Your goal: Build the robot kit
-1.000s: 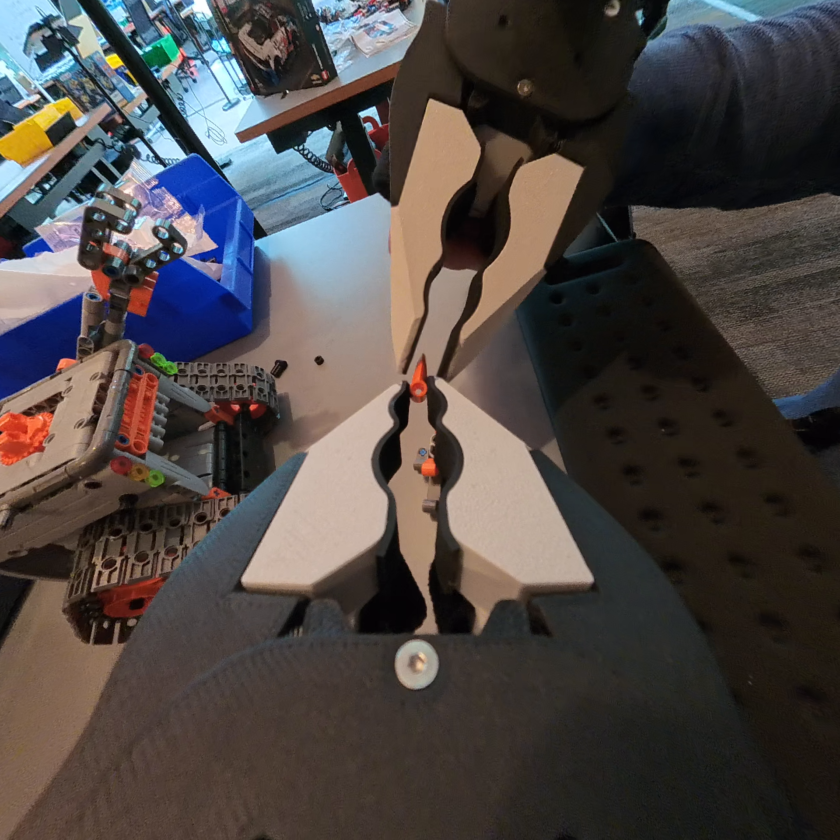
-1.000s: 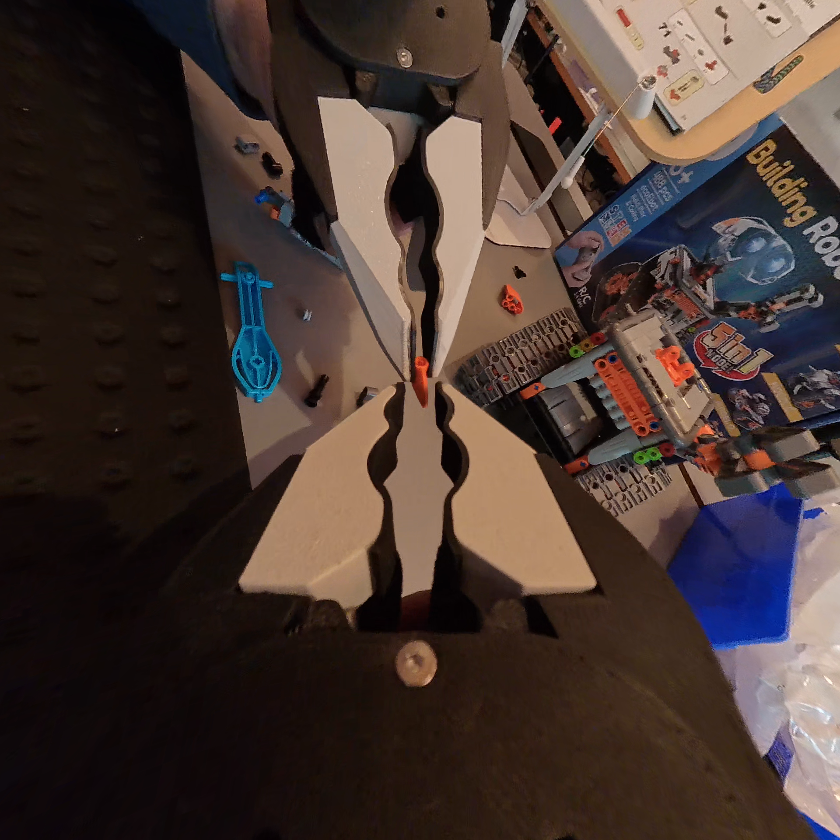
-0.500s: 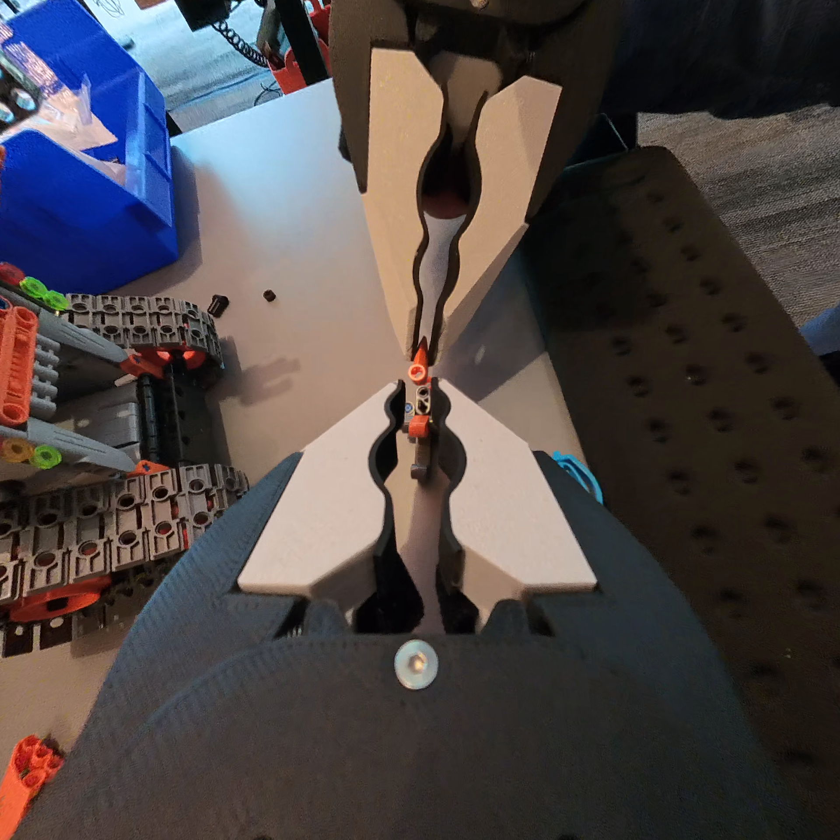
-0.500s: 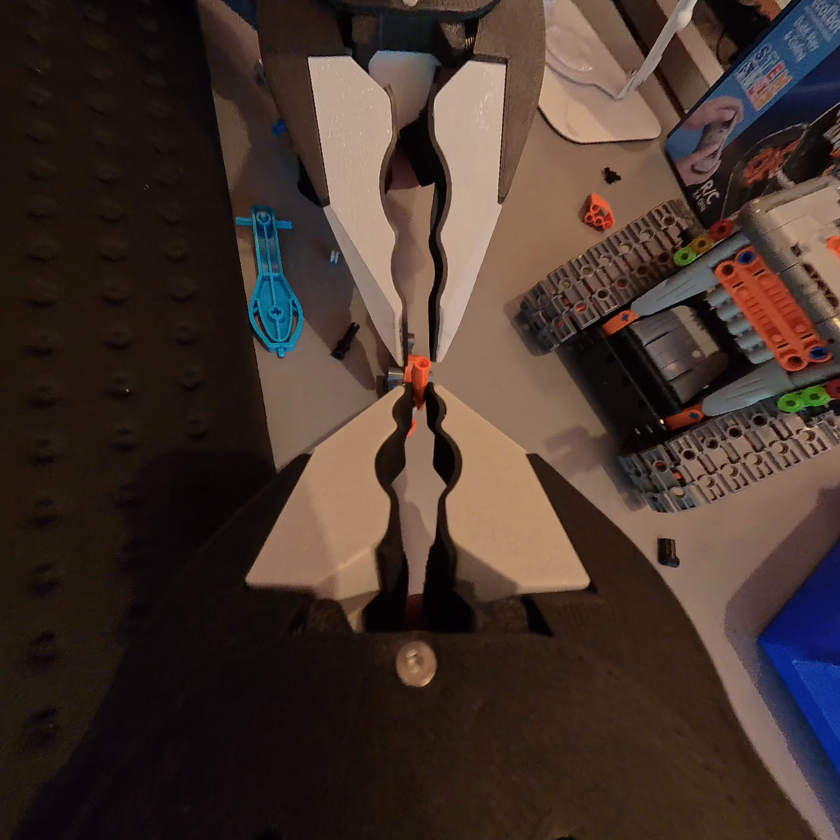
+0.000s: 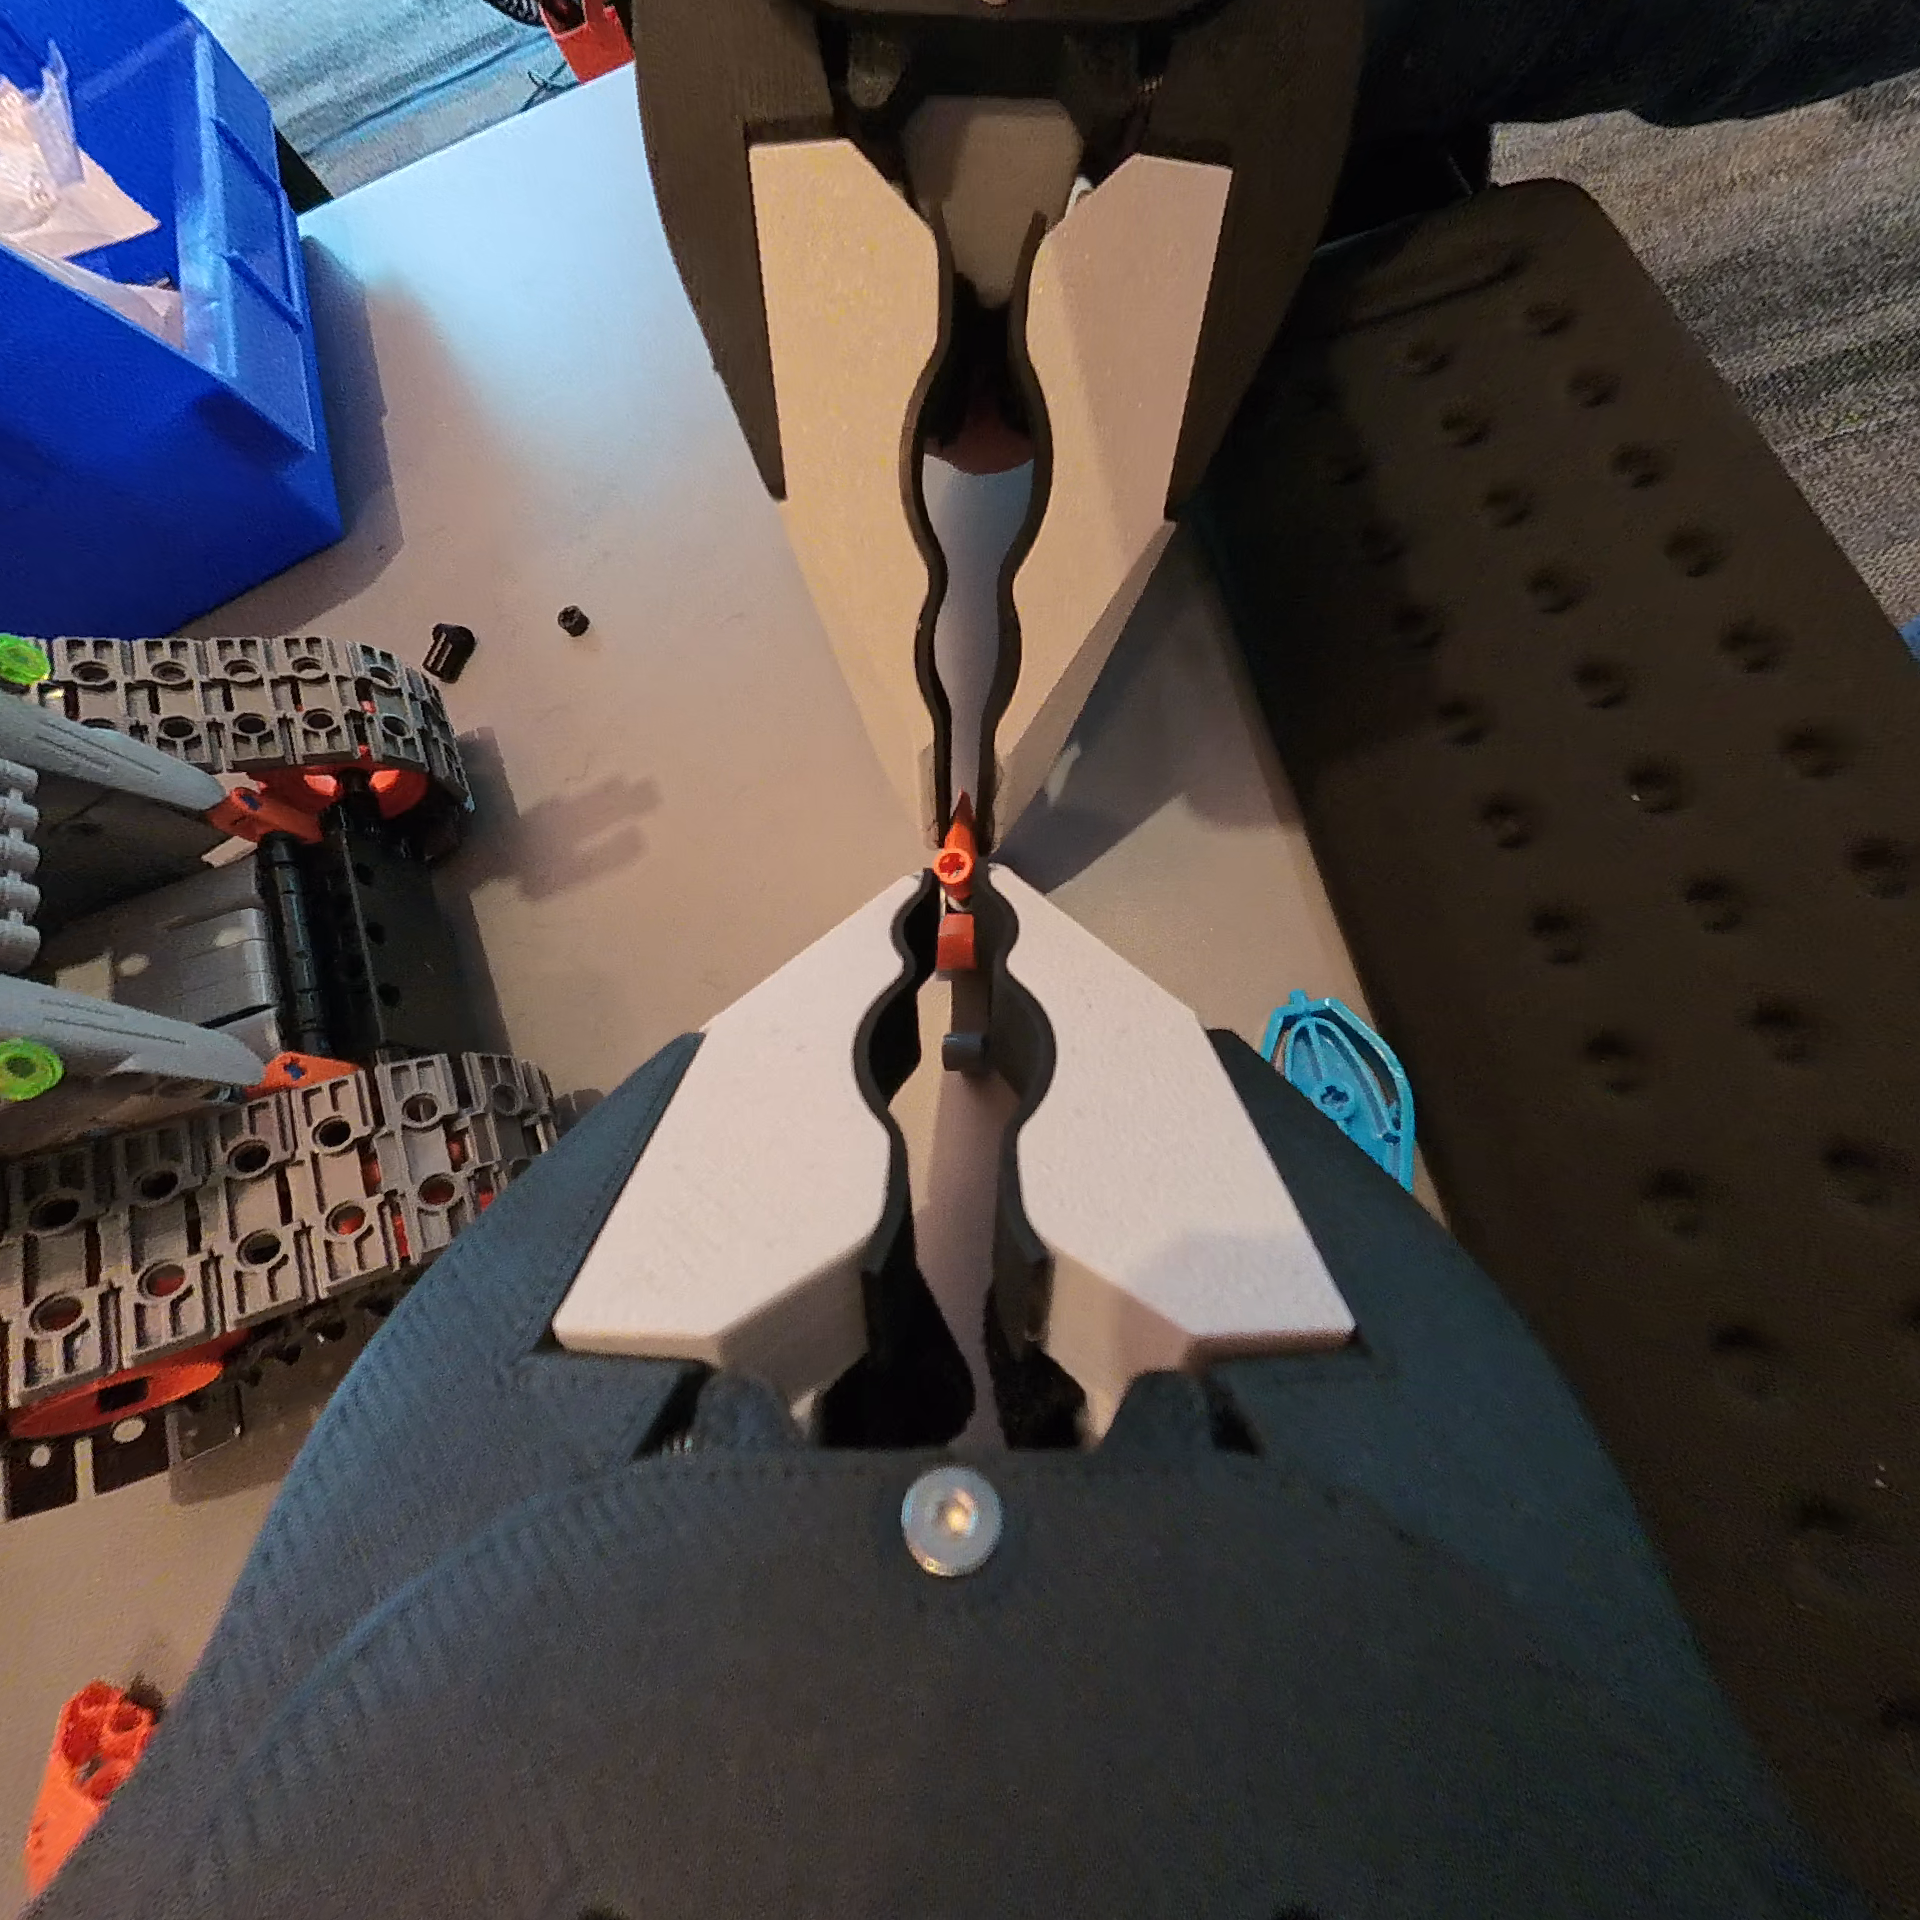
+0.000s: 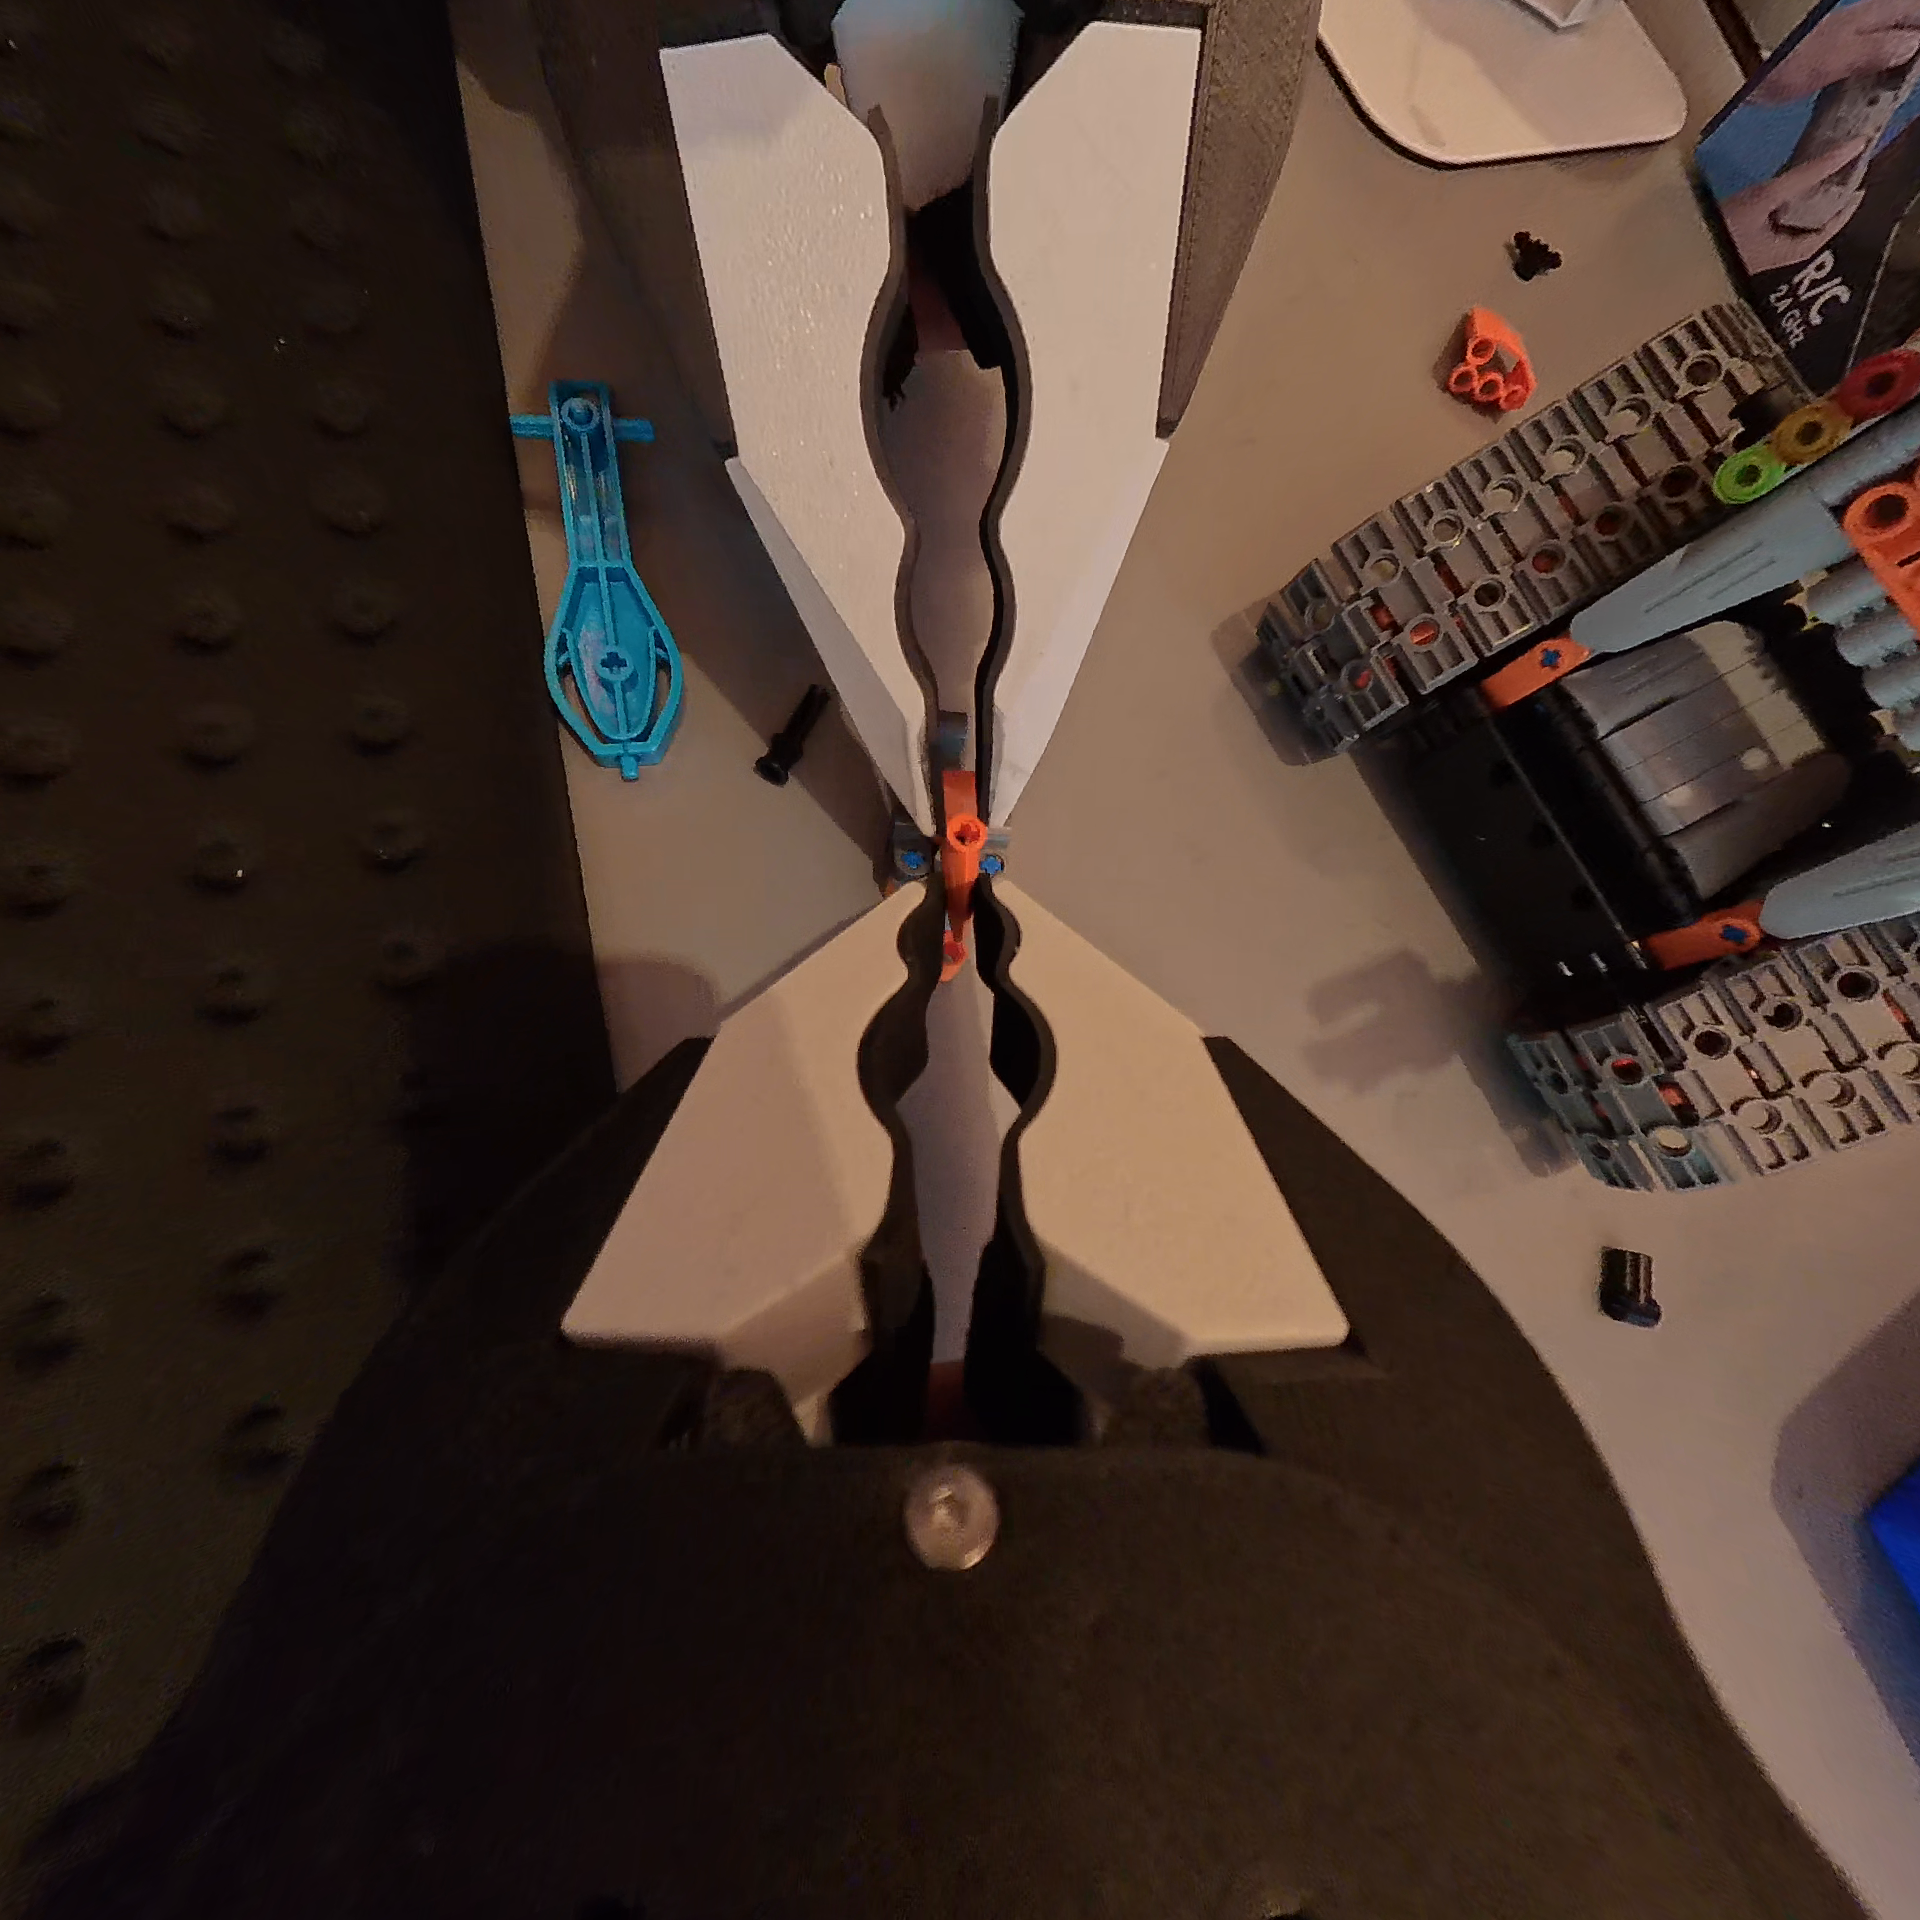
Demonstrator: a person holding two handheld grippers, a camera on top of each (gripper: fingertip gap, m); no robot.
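My left gripper (image 5: 956,896) is shut on a small grey-and-orange brick assembly (image 5: 956,951). In the right wrist view this assembly (image 6: 954,790) shows a grey crossbar with two blue pins. My right gripper (image 6: 961,914) is shut on a slim orange connector (image 6: 961,883). The two grippers face each other tip to tip just above the grey table (image 5: 623,468). The orange connector (image 5: 954,857) touches the front of the assembly. In the left wrist view the right gripper (image 5: 961,816) comes in from the top. In the right wrist view the left gripper (image 6: 956,790) does the same.
A grey tracked brick vehicle (image 5: 260,935) (image 6: 1610,779) stands beside the grippers. A blue bin (image 5: 135,416) is behind it. A teal flat tool (image 6: 608,623), black pins (image 6: 790,732) and an orange piece (image 6: 1486,364) lie loose. A dark studded mat (image 5: 1610,831) borders the table. Only a small space, under 4 cm, lies between the two pairs of fingers. The orange piece (image 6: 1486,364) is about 25 cm from both grippers' fingertips.
Both grippers have tilted down and come lower over the table, still tip to tip. The orange connector now sits closer against the assembly. The room behind has left the view.
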